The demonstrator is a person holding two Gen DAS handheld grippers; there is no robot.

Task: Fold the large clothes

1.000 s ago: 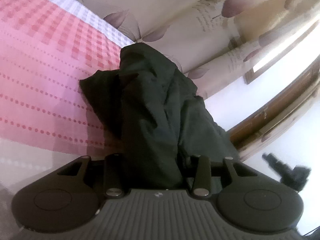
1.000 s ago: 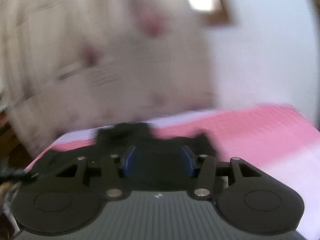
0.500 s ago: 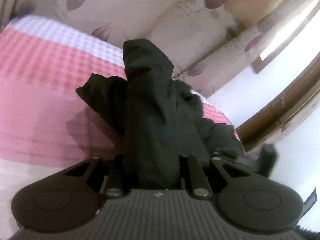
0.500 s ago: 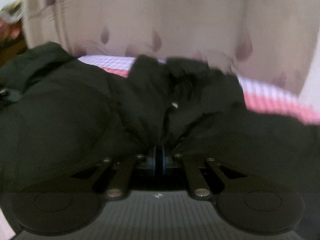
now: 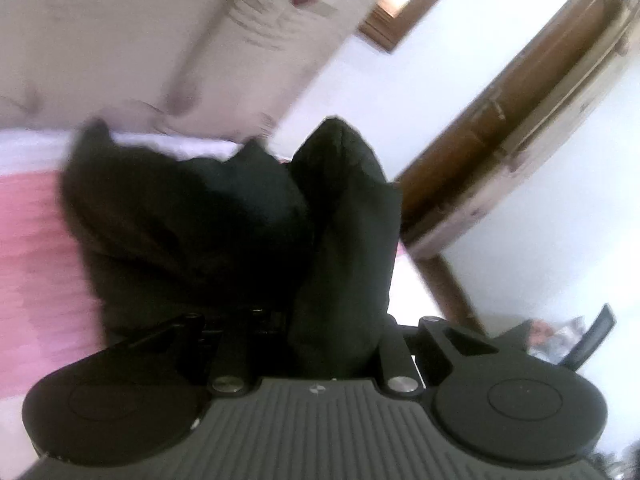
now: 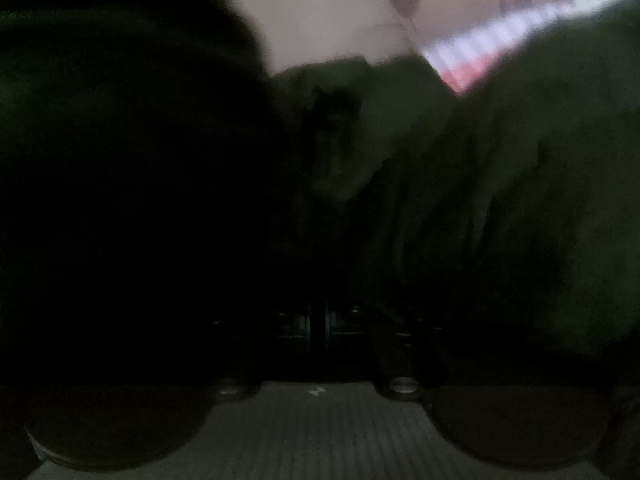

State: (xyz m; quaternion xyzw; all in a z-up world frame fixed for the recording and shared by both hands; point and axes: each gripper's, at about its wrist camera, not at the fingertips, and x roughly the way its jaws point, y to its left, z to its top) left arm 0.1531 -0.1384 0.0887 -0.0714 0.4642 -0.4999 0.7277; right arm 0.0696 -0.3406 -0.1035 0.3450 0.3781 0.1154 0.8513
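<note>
I judge I'm in the lift-and-spread step: both tools have hold of the dark garment (image 5: 224, 224) and it needs raising off the pink bed (image 5: 36, 248) before any fold can be laid. The next move, I think, calls for drawing the two holds apart so the cloth hangs flat, then lowering it onto the bed without bunching.

On the left gripper (image 5: 316, 344), a thick roll of the garment rises straight out from between the jaws; they are closed around it, held apart only by the bulk of fabric. The rest of the garment sits heaped just beyond the left gripper, over the bed, with the curtain (image 5: 160, 40) behind.

The right wrist view is dim and blurred. The right gripper (image 6: 318, 326) shows its jaws pressed nearly together, and the garment (image 6: 460, 184) fans out from that spot, so I judge it pinches a thin layer there.
</note>
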